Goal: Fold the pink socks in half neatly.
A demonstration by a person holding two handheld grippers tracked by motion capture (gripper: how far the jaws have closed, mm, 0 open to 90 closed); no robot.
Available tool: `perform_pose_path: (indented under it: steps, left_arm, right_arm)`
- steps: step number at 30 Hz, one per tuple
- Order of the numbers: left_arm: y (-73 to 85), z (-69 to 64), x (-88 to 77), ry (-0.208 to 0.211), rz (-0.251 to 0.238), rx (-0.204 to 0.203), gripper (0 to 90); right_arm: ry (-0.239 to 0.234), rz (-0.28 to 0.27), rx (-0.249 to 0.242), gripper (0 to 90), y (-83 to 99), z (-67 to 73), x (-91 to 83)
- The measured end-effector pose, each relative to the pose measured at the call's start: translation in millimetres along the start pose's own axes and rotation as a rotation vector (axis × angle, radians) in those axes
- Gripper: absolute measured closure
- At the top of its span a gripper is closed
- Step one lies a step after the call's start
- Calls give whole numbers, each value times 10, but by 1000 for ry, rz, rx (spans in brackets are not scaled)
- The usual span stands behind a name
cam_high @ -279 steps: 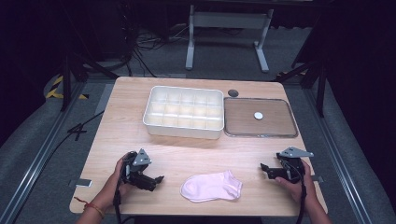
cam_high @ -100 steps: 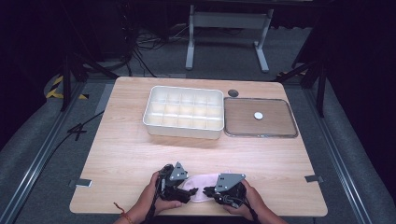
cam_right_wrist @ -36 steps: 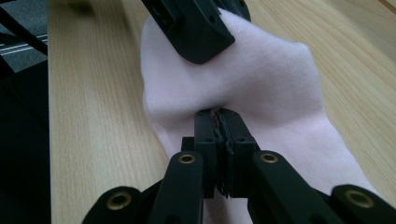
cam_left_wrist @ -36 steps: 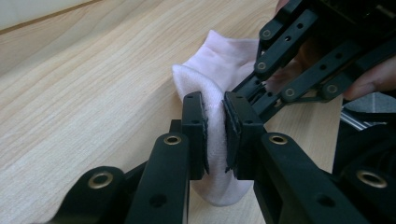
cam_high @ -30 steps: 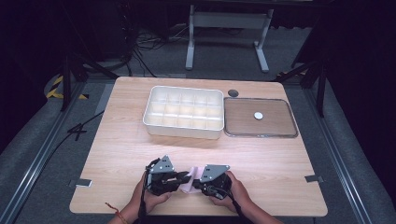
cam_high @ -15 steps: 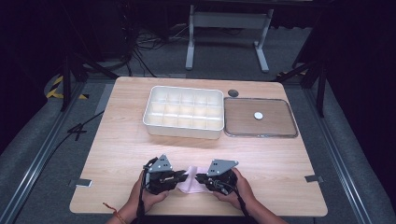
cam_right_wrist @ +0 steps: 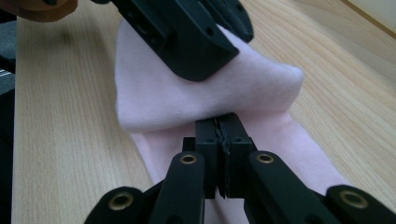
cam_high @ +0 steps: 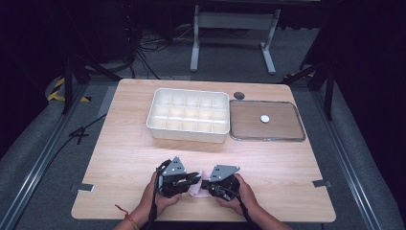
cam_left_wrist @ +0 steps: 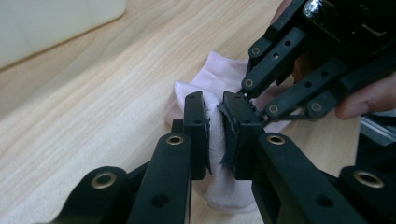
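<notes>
Soft pale pink cotton sock (cam_high: 197,188) lies on my near edge of the light wooden table (cam_high: 124,158). My left gripper (cam_left_wrist: 215,128) pinches a fold of it; my right gripper (cam_right_wrist: 223,140) is clamped on its edge, jaws nearly touching.

Pale pink sock (cam_left_wrist: 212,88), white tray (cam_high: 187,115), seemingly

Right hand-held gripper (cam_right_wrist: 223,130) clamped on pink sock (cam_right_wrist: 187,100), wooden table (cam_right_wrist: 60,140).
</notes>
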State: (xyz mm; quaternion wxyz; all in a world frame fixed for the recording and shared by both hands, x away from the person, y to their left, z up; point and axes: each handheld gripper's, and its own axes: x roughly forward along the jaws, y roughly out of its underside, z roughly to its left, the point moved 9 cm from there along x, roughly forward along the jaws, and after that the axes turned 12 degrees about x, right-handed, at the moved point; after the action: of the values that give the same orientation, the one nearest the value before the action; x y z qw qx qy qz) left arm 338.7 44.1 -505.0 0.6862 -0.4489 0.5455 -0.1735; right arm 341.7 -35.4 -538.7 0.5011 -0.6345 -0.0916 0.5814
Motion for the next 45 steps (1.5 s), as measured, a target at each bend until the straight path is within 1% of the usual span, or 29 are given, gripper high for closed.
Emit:
perform_pose_path:
  steps: [2, 3, 4, 5, 6, 7, 9, 10, 11, 14, 16, 19, 20, 24, 25, 26, 27, 30, 33, 34, 35, 36, 37, 38, 39, 41, 42, 44, 45]
  left_arm:
    - [7, 3, 12, -2, 2, -5, 808]
    - [15, 11, 8, -5, 4, -10, 809]
    - [22, 31, -2, -10, 4, -6, 810]
    - [29, 42, -17, -14, 4, -15, 811]
    - [29, 42, -17, -14, 4, -15, 811]
    - [30, 42, -23, -11, -4, -23, 811]
    - [40, 41, -34, -11, -2, -16, 811]
    - [45, 34, -33, -8, 2, -19, 811]
    - [46, 33, -32, -7, 8, -10, 811]
    - [34, 23, -18, -7, 8, -1, 811]
    - [31, 26, -12, -12, 15, 2, 811]
    - [28, 31, 2, -11, 17, 0, 810]
    - [27, 28, 8, -11, 17, -2, 810]
    - [22, 5, 38, -13, 31, 21, 809]
    - [22, 5, 38, -13, 31, 21, 810]
    - [25, 5, 41, -13, 36, 22, 810]
    - [25, 14, 41, -16, 38, 29, 810]
    - [20, 44, 33, -14, 37, 22, 811]
    - [-3, 62, 44, -10, 35, 2, 811]
    - [-3, 62, 44, -10, 35, 2, 811]
    - [-16, 59, 56, -9, 45, 19, 811]
    - [-25, 52, 65, -11, 46, 17, 810]
    - [-31, 59, 71, -12, 49, 28, 810]
    - [-41, 57, 81, -15, 48, 19, 810]
    - [-45, 65, 81, -15, 56, 31, 810]
    - [-62, 60, 90, -23, 54, 23, 810]
    - [-70, 65, 94, -27, 64, 41, 810]
    - [-95, 46, 113, -27, 59, 38, 811]
    - [-112, 35, 124, -31, 64, 47, 811]
  right_arm:
    - [2, -2, -4, 838, -5, -24, -26]
    - [-2, -6, -1, 833, -10, -36, -42]
    - [-3, -12, 4, 830, -18, -60, -69]
    - [2, -20, 9, 830, -32, -87, -107]
    - [2, -20, 9, 830, -32, -87, -107]
    - [7, -37, 11, 829, -57, -119, -172]
    - [31, -61, 1, 823, -94, -196, -322]
    - [40, -64, -1, 823, -95, -231, -388]
    - [43, -62, 0, 819, -84, -272, -457]
    - [51, -42, 9, 817, 4, -359, -588]
    - [50, -15, 5, 813, 73, -391, -623]
    - [71, 5, -9, 808, 116, -432, -633]
    - [79, 23, -3, 800, 140, -468, -610]
    - [88, 55, 6, 800, 195, -516, -528]
    - [88, 55, 6, 800, 195, -516, -528]
    - [92, 67, 5, 803, 216, -521, -504]
    - [85, 64, 9, 806, 220, -515, -492]
    - [86, 60, 15, 817, 221, -502, -475]
    - [86, 58, 13, 819, 216, -501, -461]
    - [86, 57, 11, 819, 212, -504, -459]
    - [86, 56, 11, 819, 211, -503, -457]
    - [86, 56, 11, 819, 211, -503, -457]
    - [86, 55, 11, 819, 211, -504, -457]
    - [86, 55, 11, 819, 211, -504, -457]
    - [86, 55, 11, 820, 210, -504, -456]
    - [87, 55, 10, 821, 210, -505, -457]
    - [87, 56, 10, 820, 209, -504, -457]
    - [89, 56, 9, 820, 209, -504, -457]
    - [90, 57, 8, 820, 209, -506, -457]
